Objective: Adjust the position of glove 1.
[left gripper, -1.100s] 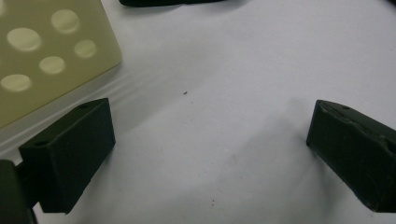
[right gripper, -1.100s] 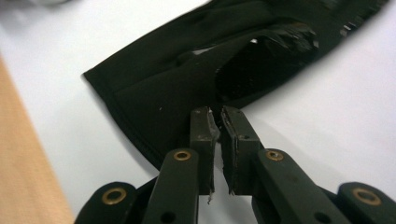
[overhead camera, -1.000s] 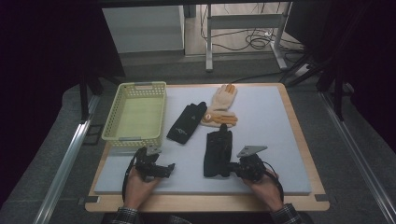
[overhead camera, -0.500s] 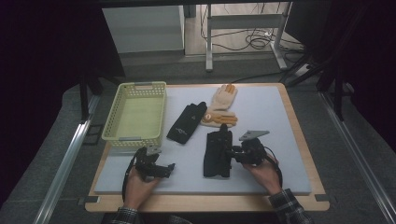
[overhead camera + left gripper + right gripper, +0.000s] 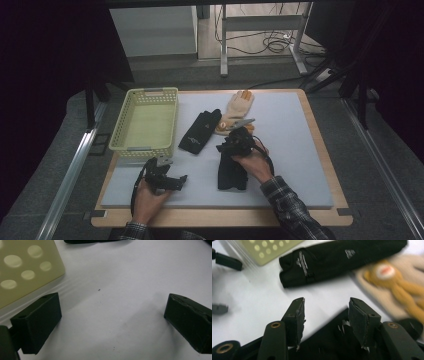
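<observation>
Half-open right tool [image 5: 325, 312], opening, above black glove [image 5: 329, 345]

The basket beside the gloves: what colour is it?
Pale yellow-green; the basket shows best in the high view.

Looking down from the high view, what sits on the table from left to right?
Yellow basket → left claw → black glove lying alone → tan and orange glove.

White printed markings stood on the black glove [image 5: 332, 260] lying beside the basket, but they were too blurred to read.
</observation>
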`<state>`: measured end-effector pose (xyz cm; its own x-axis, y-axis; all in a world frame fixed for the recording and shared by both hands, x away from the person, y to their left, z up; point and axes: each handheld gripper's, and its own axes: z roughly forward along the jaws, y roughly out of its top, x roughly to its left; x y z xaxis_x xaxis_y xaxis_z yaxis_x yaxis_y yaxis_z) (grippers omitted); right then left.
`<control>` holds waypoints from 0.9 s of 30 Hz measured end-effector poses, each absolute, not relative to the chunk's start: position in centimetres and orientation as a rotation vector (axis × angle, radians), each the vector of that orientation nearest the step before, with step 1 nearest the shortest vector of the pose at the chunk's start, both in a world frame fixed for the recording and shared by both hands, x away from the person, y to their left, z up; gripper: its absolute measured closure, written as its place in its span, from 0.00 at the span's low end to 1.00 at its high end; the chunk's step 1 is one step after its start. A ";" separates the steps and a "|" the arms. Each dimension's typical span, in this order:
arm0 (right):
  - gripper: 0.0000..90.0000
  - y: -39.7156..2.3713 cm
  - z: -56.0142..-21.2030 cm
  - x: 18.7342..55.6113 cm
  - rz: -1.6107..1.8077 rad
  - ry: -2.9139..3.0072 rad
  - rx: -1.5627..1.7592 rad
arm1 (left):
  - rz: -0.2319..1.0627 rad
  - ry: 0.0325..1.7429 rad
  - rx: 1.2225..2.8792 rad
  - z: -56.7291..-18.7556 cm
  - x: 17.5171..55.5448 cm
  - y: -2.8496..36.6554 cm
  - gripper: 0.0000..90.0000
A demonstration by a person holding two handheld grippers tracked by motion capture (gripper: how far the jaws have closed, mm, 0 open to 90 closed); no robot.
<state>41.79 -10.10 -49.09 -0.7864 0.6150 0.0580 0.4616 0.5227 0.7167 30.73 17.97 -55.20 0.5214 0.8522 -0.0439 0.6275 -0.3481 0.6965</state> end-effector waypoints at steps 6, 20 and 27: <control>0.51 -7.0 -49.1 43.7 1.125 2.603 0.874 | 0.432 1.198 2.096 -55.2 30.7 18.0 0.02; 0.39 -2.2 -51.1 47.2 1.102 2.597 0.891 | 0.429 1.200 2.095 -55.2 30.8 18.0 0.02; 0.40 -0.2 -52.8 47.9 0.989 2.610 0.868 | 0.429 1.200 2.095 -55.2 30.8 18.0 0.02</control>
